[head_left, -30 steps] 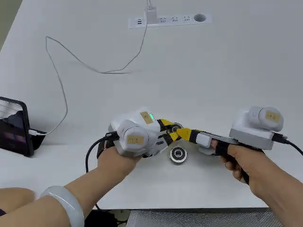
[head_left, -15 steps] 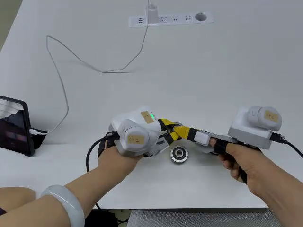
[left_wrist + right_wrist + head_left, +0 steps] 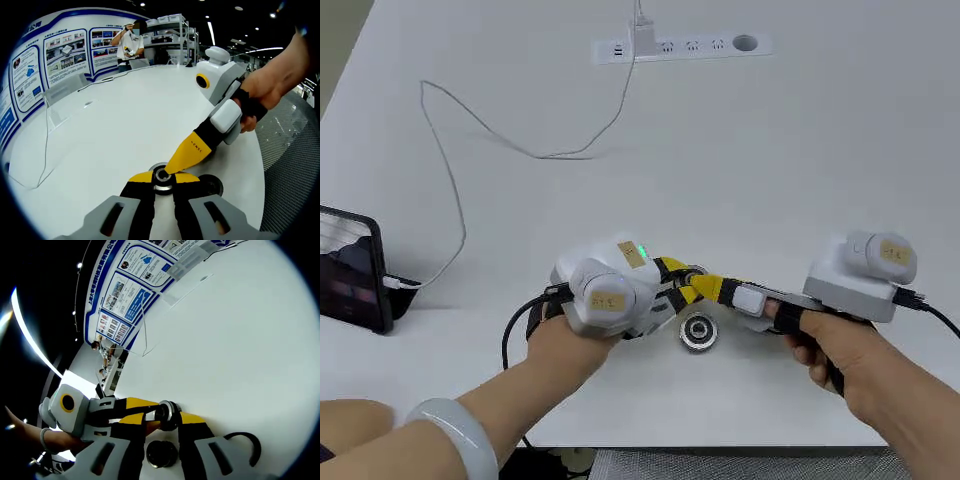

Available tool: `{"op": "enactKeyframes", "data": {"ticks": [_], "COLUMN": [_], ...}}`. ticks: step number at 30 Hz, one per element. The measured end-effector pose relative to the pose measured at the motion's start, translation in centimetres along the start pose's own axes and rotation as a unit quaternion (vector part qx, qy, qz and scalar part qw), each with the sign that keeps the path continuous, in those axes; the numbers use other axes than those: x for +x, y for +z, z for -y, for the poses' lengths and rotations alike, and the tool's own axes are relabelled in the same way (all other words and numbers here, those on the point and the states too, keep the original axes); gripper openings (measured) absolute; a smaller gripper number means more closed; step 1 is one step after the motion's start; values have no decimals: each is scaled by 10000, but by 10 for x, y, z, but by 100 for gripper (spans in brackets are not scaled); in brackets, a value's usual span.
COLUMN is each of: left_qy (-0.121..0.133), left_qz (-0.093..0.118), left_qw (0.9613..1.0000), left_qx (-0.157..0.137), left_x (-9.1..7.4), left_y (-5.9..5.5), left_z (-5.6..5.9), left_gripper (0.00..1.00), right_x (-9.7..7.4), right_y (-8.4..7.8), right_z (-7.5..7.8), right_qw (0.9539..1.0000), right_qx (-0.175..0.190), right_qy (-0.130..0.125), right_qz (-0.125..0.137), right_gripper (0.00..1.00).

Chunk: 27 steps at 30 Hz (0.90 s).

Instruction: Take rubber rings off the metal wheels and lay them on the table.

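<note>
A small metal wheel (image 3: pixel 691 272) is held just above the white table (image 3: pixel 800 160) between both grippers. My left gripper (image 3: pixel 680 282) comes in from the left and is shut on the wheel (image 3: pixel 161 175); in its own view the yellow tips (image 3: pixel 161 178) clamp it. My right gripper (image 3: pixel 700 288) reaches in from the right, its jaws closed on the same wheel's rim (image 3: pixel 169 412). A second wheel (image 3: pixel 698 330) with a dark rubber rim lies flat on the table just below them. A black ring-like loop (image 3: pixel 246 441) lies beside my right jaw.
A power strip (image 3: pixel 680 44) sits at the table's far edge, with a white cable (image 3: pixel 520 146) running to a phone (image 3: pixel 350 265) at the left. The table's front edge (image 3: pixel 720 440) is close under my hands. A person (image 3: pixel 129 42) stands far off.
The right gripper has wobbled slightly at the wheel. Both grippers keep the same hold, and the wheel on the table has not moved.
</note>
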<state>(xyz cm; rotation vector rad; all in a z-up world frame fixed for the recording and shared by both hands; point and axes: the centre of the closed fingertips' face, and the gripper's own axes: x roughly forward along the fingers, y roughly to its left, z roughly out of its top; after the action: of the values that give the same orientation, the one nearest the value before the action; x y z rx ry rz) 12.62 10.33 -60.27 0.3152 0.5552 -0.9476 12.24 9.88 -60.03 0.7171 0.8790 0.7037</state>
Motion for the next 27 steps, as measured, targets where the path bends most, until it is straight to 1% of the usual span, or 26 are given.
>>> {"op": "enactKeyframes", "data": {"ticks": [3,7,8,9,11,12,14,17,20,27], "left_qy": [0,1,2,2,0,0,-4,0,-2,-9], "left_qz": [0,-5,-2,-1,-3,-1,4,6,13,10], "left_qw": [10000,10000,10000,10000,10000,10000,10000,10000,10000,10000], "left_qx": [8,8,4,4,4,5,3,-2,-6,-5], "left_x": [0,0,0,0,0,0,0,0,0,0], "left_y": [0,0,0,0,-1,-1,-1,0,0,0], "left_z": [0,0,0,0,0,0,0,0,0,0], "left_gripper": [14,14,14,14,14,14,14,14,14,14], "right_x": [-1,-6,-7,-8,-8,-7,-6,-5,-3,2], "right_y": [1,3,4,5,7,6,4,1,2,7], "right_z": [-2,-2,-3,-4,-5,-5,-1,-1,-2,-5], "right_qw": [10000,10000,10000,10000,9999,9999,9999,9999,10000,9998], "right_qx": [0,-34,-36,-2,-32,-39,-116,-109,-67,-78], "right_qy": [29,4,34,63,69,68,-13,9,11,108], "right_qz": [-14,18,38,64,94,63,30,-25,28,118], "right_gripper": [27,26,25,20,20,20,22,24,30,30]}}
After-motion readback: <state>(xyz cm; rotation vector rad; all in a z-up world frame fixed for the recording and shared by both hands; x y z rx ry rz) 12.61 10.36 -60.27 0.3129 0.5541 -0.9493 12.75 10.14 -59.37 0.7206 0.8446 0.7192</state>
